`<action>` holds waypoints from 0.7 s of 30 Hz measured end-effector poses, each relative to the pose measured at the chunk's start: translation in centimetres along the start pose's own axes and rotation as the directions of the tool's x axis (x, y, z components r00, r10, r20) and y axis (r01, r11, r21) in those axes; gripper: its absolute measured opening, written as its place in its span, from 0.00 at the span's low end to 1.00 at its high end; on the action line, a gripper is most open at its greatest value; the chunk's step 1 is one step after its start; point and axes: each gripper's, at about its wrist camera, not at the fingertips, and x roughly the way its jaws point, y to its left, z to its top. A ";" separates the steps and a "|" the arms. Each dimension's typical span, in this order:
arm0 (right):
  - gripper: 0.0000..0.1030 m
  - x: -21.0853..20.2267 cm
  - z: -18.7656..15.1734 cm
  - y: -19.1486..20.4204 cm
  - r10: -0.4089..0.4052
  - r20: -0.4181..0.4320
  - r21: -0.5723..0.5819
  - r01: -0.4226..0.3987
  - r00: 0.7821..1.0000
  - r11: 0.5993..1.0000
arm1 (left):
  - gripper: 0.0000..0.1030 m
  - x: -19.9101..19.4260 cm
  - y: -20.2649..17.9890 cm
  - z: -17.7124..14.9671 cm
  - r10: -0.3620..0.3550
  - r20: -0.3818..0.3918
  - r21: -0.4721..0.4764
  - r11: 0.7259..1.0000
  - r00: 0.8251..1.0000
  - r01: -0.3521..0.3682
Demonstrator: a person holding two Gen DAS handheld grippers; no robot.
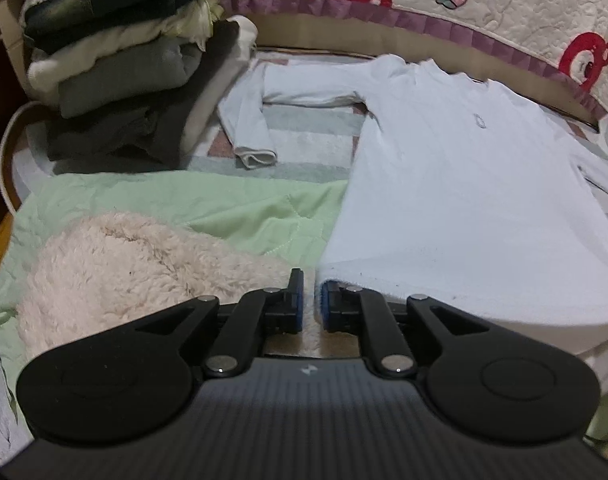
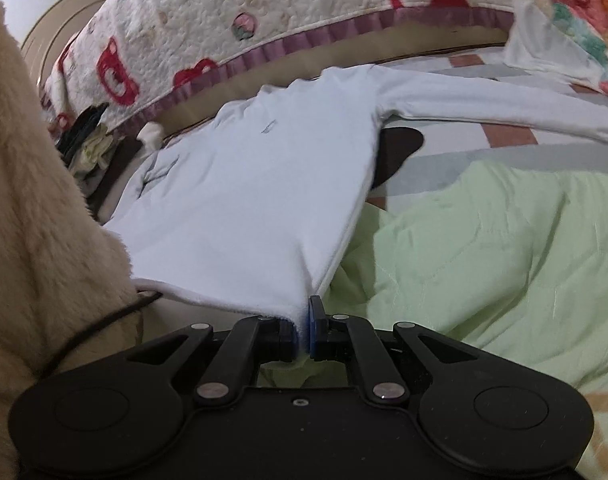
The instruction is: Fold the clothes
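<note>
The white shirt (image 1: 456, 176) lies flat on the bed, its long axis running from the hem at the bottom of the frame up to the collar. The left gripper (image 1: 312, 304) stands slightly apart beside the hem corner, holding nothing. The right gripper (image 2: 302, 336) has the other hem corner between its pads. Folded clothes (image 1: 119, 64) are stacked at upper left.

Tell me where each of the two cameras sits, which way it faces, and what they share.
Left wrist: on the left gripper, angled down across the bed at the white long-sleeved shirt and folded clothes stack; jaws slightly apart, nothing between.
Right wrist: on the right gripper, facing up the shirt; hem corner between its jaws.
Shared: shirt, green quilt, patterned quilt.
</note>
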 end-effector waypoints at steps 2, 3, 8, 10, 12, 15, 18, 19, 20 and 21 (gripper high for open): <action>0.19 -0.9 0.8 0.5 0.030 0.007 -0.037 -0.030 1.000 0.999 | 0.18 -1.0 -0.2 0.5 -0.035 0.001 0.043 0.998 0.999 0.035; 0.31 -1.4 1.1 0.5 0.049 0.017 -0.042 -0.049 0.999 0.998 | 0.19 -1.5 -0.3 0.7 -0.053 0.001 0.064 0.997 0.999 0.053; 0.46 -3.4 2.5 -0.8 0.194 0.151 0.063 -0.205 0.969 0.977 | 0.33 -4.5 0.3 1.4 -0.178 0.066 0.033 0.984 0.982 0.177; 0.46 -3.8 3.3 -1.5 0.253 0.225 0.130 -0.287 0.941 0.949 | 0.37 -4.9 0.9 2.0 -0.196 0.092 -0.001 0.980 0.976 0.197; 0.47 -3.7 4.7 -1.8 0.279 0.270 0.151 -0.327 0.922 0.933 | 0.41 -5.0 1.4 2.9 -0.194 0.115 -0.023 0.980 0.974 0.198; 0.47 -3.1 8.2 -1.5 0.323 0.299 0.147 -0.378 0.898 0.914 | 0.41 -4.8 2.2 4.7 -0.175 0.160 -0.070 0.980 0.972 0.188; 0.47 -1.6 13.1 0.1 0.391 0.284 0.105 -0.433 0.876 0.895 | 0.50 -4.0 3.1 7.5 -0.125 0.222 -0.140 0.978 0.967 0.158; 0.48 -0.9 14.8 1.0 0.401 0.264 0.082 -0.435 0.877 0.897 | 0.50 -3.6 3.3 8.4 -0.107 0.238 -0.158 0.976 0.965 0.147; 0.49 -0.2 16.6 2.1 0.406 0.238 0.056 -0.429 0.882 0.901 | 0.50 -2.5 3.1 9.6 -0.093 0.231 -0.133 0.983 0.969 0.126; 0.49 1.0 18.6 3.7 0.382 0.189 0.007 -0.390 0.905 0.921 | 0.52 -1.4 2.9 10.7 -0.078 0.223 -0.108 0.989 0.972 0.104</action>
